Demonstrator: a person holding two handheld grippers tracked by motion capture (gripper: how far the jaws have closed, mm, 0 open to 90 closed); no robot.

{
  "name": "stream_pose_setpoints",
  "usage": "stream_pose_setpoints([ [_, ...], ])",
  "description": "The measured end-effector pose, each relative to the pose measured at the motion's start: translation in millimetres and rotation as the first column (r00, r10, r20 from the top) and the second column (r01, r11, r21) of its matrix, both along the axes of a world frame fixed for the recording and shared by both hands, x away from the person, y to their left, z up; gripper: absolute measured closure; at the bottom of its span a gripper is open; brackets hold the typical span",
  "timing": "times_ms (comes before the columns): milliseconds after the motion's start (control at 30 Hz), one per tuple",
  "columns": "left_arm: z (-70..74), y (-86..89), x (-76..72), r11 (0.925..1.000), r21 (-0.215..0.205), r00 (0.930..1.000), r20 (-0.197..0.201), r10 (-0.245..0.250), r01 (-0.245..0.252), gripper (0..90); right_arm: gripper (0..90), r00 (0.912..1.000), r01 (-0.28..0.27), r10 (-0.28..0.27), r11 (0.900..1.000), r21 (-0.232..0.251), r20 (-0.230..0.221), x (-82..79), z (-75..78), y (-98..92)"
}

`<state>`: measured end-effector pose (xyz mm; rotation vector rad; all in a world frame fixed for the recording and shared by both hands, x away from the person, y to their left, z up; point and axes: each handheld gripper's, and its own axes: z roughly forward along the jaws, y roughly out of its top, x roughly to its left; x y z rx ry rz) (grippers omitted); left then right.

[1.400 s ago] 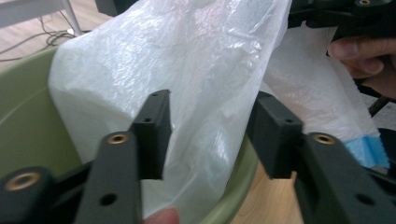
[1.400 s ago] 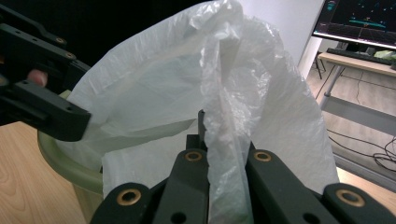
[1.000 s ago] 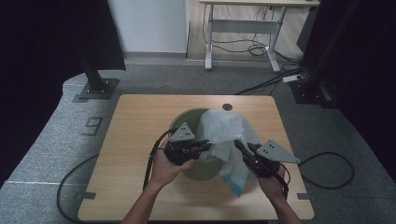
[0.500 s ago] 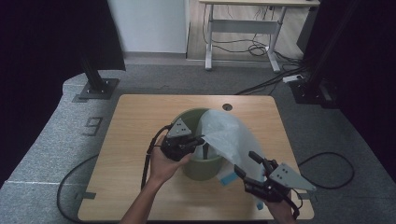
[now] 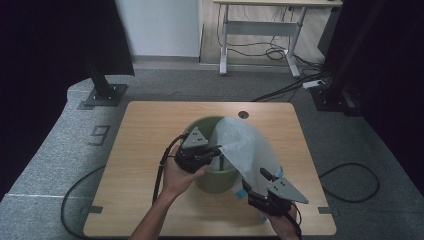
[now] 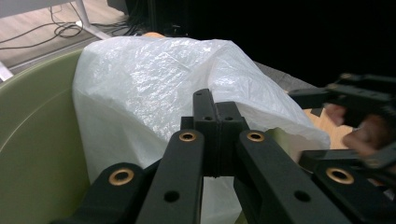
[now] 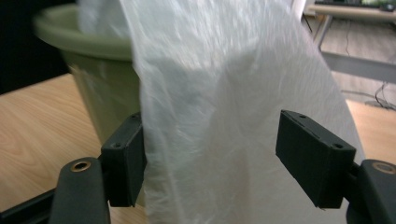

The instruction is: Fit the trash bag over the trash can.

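Left gripper (image 6: 215,122) pinching translucent white plastic bag (image 5: 247,150) inside round green plastic bin (image 5: 212,177); right gripper (image 7: 219,158) spread around bag.

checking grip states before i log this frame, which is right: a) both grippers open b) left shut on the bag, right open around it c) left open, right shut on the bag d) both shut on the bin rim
b: in the left gripper view the left gripper has its jaws pressed together against the white plastic bag, while in the right gripper view the right gripper has its jaws wide apart with the bag hanging between them beside the green bin.
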<state>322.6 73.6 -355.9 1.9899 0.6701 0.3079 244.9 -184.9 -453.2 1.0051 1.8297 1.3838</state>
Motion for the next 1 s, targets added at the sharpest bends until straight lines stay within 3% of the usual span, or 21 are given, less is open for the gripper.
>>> stream_pose_setpoints([
  [167, -0.6, -3.7, -0.6, 0.9999, 0.007, 0.9999, -0.005, -0.015, 0.015, 89.6, 27.0, 0.9984, 0.03, -0.031, 0.999, -0.029, -0.048, 15.3, -15.2, 5.1],
  [367, -1.3, -3.1, -2.1, 0.9996, 0.01, 0.9996, -0.007, -0.026, 0.026, 89.5, 34.5, 0.9939, 0.088, -0.088, 0.996, -0.015, -0.066, 31.2, -25.8, 3.5],
  [467, -1.4, -3.3, -2.5, 0.9995, 0.011, 0.9995, -0.008, -0.03, 0.03, 89.5, 48.7, 0.9943, 0.092, -0.093, 0.996, -0.015, -0.051, 34.8, -26.2, 2.0],
  [600, -1.8, -3.6, -2.8, 0.9992, 0.018, 0.9993, -0.006, -0.036, 0.036, 89.4, 81.4, 0.9942, 0.104, -0.105, 0.993, -0.05, -0.022, 37.2, -23.3, -1.5],
  [667, -2.1, -2.6, -2.6, 0.9991, 0.023, 0.9994, -0.004, -0.035, 0.035, 89.4, 87.9, 0.9925, 0.122, -0.122, 0.991, -0.053, 0.006, 37.5, -16.5, -7.1],
  [833, -2.9, 5.2, 0.2, 0.9997, 0.02, 0.9999, 0.002, -0.016, 0.016, 89.1, 88.4, 0.984, 0.143, -0.133, 0.986, -0.082, 0.119, 33.2, 22.8, -17.7],
  [933, -3.0, 11.9, 3.4, 0.9997, 0.024, 1.0, 0.006, 0.004, -0.004, 88.7, 88.5, 0.9745, 0.132, -0.111, 0.987, -0.094, 0.195, 28.7, 52.5, -14.9],
  [1000, -1.9, 18.5, 7.0, 0.9994, 0.02, 0.9996, 0.003, 0.028, -0.028, 88.5, 88.4, 0.973, 0.093, -0.072, 0.992, -0.088, 0.219, 28.2, 72.7, -9.2],
])
